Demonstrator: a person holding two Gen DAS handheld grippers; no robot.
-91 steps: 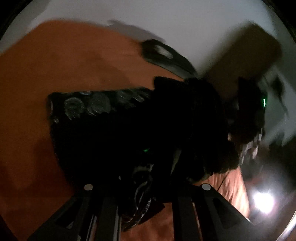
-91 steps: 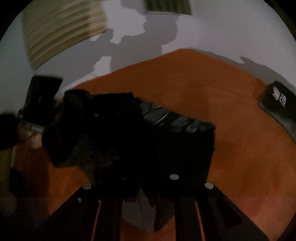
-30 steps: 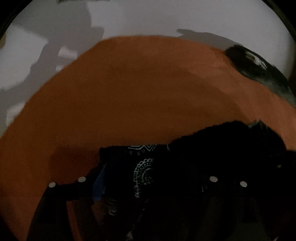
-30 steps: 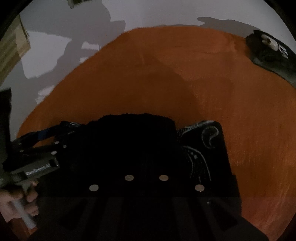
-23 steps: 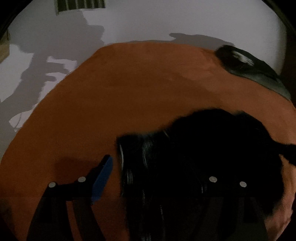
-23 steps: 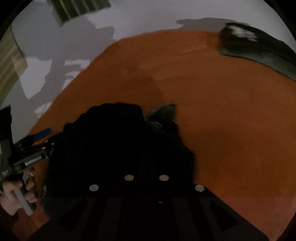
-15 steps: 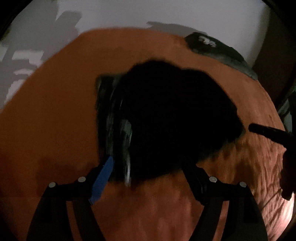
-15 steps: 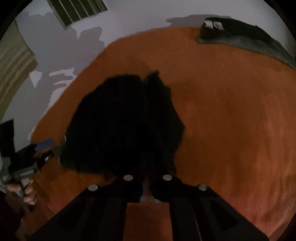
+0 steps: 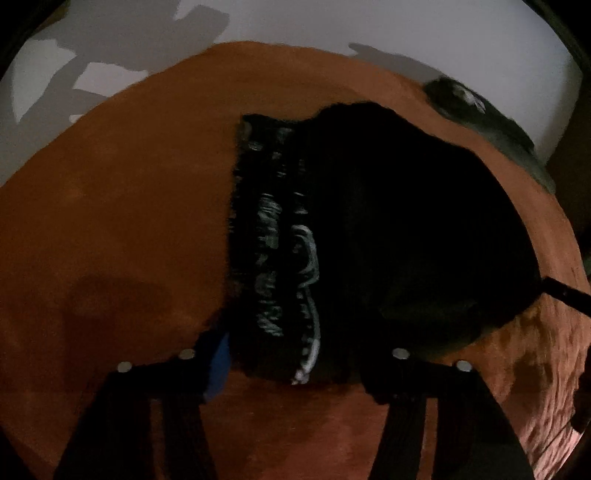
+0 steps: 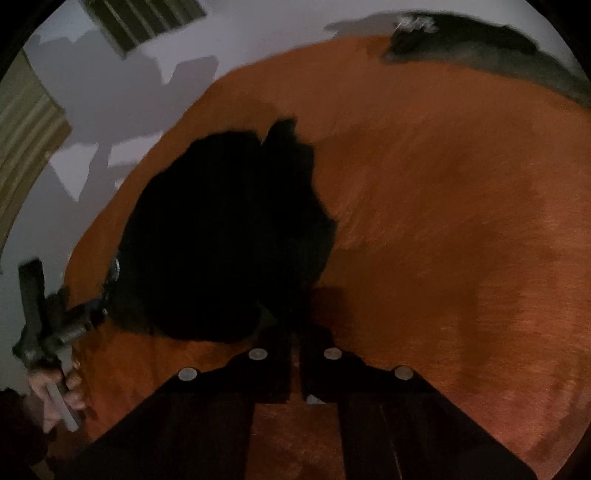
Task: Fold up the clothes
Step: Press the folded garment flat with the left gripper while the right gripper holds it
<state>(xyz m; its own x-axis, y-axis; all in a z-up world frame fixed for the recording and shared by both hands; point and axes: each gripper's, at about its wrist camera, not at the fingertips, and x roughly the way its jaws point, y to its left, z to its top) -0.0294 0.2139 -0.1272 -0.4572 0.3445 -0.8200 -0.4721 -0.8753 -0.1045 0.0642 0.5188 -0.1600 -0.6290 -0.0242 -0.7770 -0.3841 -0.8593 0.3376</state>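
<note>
Two garments are present: one black garment (image 9: 406, 229) with a white-patterned edge, lying directly ahead of the left gripper (image 9: 295, 365), and one dark garment (image 10: 480, 48) far ahead of the right gripper (image 10: 295, 354), at the far edge of the orange surface (image 10: 461, 221). The left jaws have just been closing; they stand apart with the near hem between them, pad contact indeterminate. The right jaws are together and empty. A pale wall (image 9: 369, 22) stands behind.
</note>
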